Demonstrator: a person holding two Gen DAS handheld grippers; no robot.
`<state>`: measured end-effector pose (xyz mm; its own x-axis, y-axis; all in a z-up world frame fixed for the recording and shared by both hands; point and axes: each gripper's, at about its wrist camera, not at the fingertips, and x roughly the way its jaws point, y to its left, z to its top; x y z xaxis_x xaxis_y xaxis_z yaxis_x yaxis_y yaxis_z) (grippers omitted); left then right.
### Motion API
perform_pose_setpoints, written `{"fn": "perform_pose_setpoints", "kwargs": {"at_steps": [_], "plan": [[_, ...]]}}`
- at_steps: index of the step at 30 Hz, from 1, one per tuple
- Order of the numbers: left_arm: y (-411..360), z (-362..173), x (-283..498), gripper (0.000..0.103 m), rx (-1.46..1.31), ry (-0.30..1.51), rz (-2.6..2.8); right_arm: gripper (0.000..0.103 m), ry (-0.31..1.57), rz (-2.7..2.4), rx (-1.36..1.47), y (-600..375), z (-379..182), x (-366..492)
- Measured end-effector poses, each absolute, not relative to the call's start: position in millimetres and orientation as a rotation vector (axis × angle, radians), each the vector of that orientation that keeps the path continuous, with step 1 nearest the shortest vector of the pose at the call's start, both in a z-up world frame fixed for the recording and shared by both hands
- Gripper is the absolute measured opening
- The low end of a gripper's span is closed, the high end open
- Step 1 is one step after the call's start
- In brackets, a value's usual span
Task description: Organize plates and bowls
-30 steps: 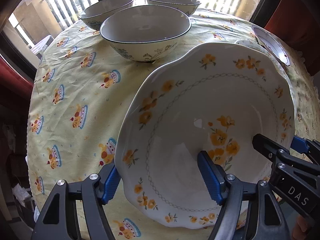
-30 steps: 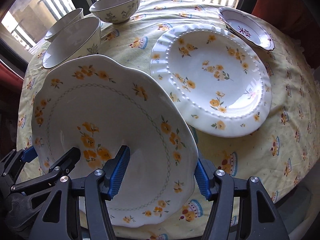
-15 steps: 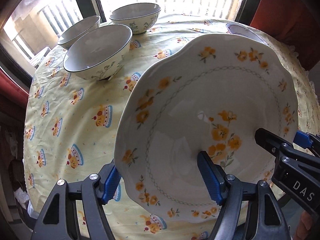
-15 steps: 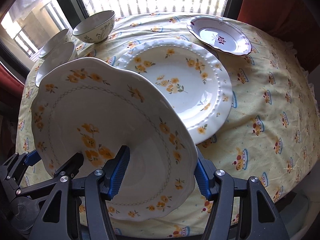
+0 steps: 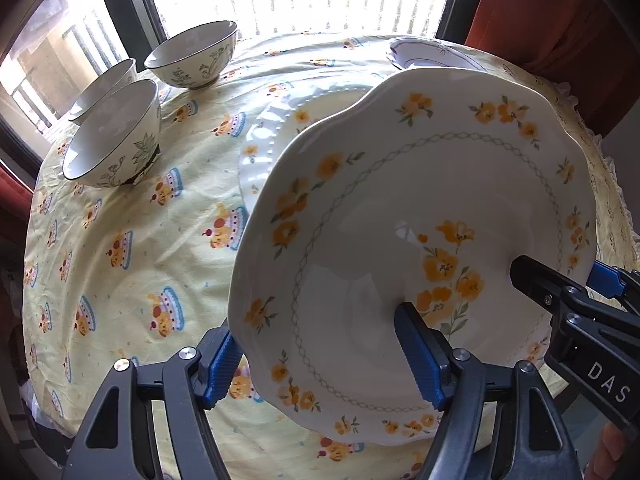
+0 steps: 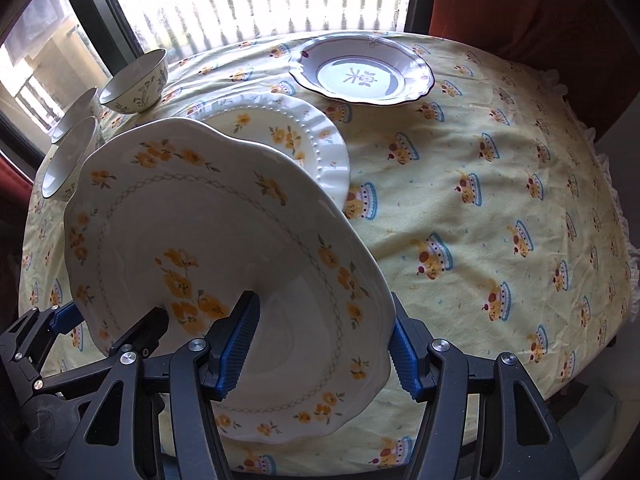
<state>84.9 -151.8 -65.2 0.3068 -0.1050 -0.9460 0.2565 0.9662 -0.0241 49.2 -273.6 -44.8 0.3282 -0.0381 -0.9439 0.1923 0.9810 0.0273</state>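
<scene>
Both tools are gripping the scalloped plate (image 5: 420,208) by its near rim: the left tool (image 5: 320,360) is clamping its left side, one pad under the rim and one inside the well, and the right tool (image 6: 324,348) is doing the same on its right side. The scalloped plate is hanging tilted above the surface (image 6: 500,200), overlapping the near edge of the beaded plate (image 6: 288,136). The likely step is stacking it there. To do it well, the two tools should be levelling the scalloped plate together, centring it over the beaded plate, lowering gently and letting go only once it is resting. The bowls (image 5: 116,136) left of the beaded plate and the purple-rimmed dish (image 6: 360,72) behind it are waiting.
</scene>
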Motion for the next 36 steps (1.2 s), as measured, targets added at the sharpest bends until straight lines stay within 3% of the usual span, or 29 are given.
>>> {"fn": "perform_pose_setpoints", "kwargs": {"at_steps": [21,36], "plan": [[-275.1,-77.9,71.0,0.074,0.230,1.239,-0.322,0.064,1.229,-0.251,0.232,-399.6,-57.3,32.3],[-322.1,-91.4,74.4,0.072,0.243,1.270,-0.319,0.064,1.275,-0.333,0.308,-446.0,-82.5,33.5]]}}
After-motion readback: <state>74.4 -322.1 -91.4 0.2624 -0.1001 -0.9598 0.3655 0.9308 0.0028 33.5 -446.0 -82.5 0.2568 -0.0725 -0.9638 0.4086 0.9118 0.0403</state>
